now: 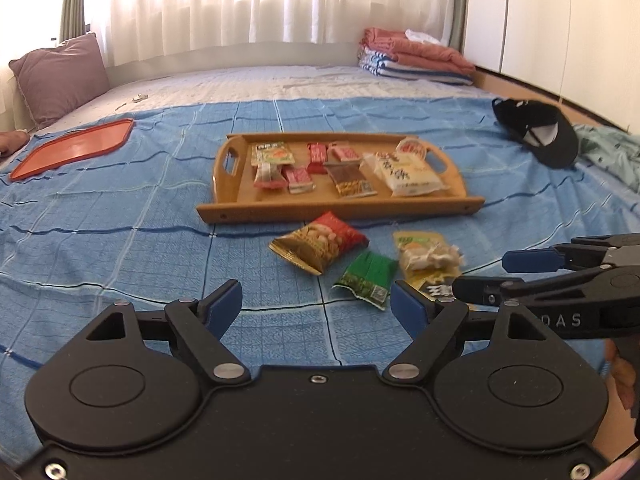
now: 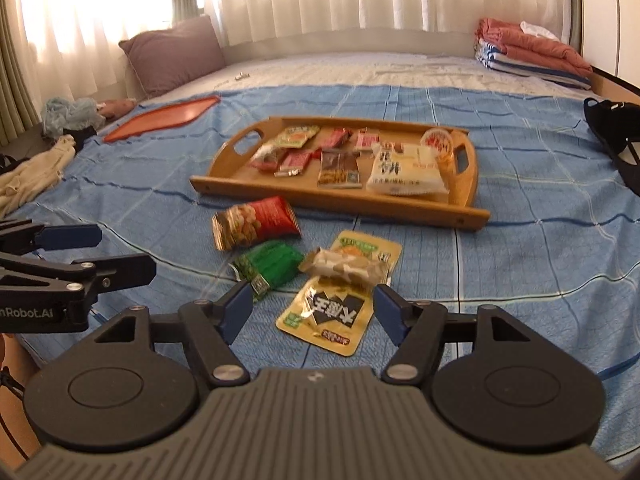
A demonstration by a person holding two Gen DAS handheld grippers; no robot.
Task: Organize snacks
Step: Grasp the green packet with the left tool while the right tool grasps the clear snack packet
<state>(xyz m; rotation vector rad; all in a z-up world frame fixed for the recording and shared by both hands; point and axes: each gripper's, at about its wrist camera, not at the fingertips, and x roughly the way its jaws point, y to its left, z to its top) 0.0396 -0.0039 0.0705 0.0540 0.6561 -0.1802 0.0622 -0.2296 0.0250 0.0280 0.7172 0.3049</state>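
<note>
A wooden tray on the blue bedspread holds several snack packets, among them a white rice-cracker bag. In front of the tray lie a red-and-gold peanut bag, a green packet, a clear-wrapped snack and a yellow pouch. My left gripper is open and empty, just short of the green packet. My right gripper is open and empty, its fingers on either side of the yellow pouch's near end. Each gripper shows at the edge of the other's view.
An orange tray lid lies at the far left. A black cap sits at the right. A purple pillow and folded blankets are at the back. Loose cloths lie at the left edge.
</note>
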